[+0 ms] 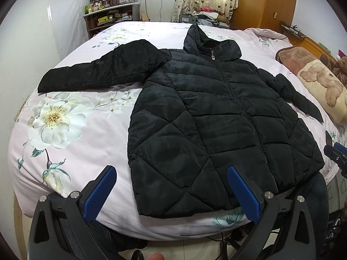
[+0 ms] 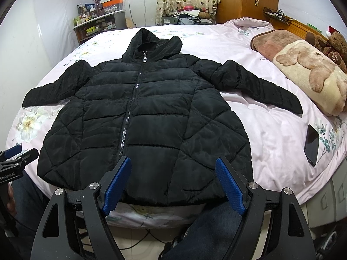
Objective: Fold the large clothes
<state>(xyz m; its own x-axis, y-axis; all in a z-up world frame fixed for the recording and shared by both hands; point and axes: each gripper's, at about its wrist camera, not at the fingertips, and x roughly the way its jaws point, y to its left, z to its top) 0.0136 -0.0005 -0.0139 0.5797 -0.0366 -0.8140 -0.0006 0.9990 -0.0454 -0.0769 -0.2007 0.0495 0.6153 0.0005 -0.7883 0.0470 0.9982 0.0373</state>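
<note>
A black quilted hooded jacket lies flat and zipped on the bed, front up, hood at the far end, both sleeves spread out to the sides. It also shows in the right wrist view. My left gripper is open and empty, held just off the near bed edge over the jacket's left hem corner. My right gripper is open and empty, held over the middle of the hem. The right gripper shows at the right edge of the left wrist view; the left gripper shows at the left edge of the right wrist view.
The bed has a pink floral sheet. A black phone lies on the sheet right of the jacket. A folded bear-print blanket and teddy bears lie at the right. A cluttered shelf and wooden wardrobe stand beyond.
</note>
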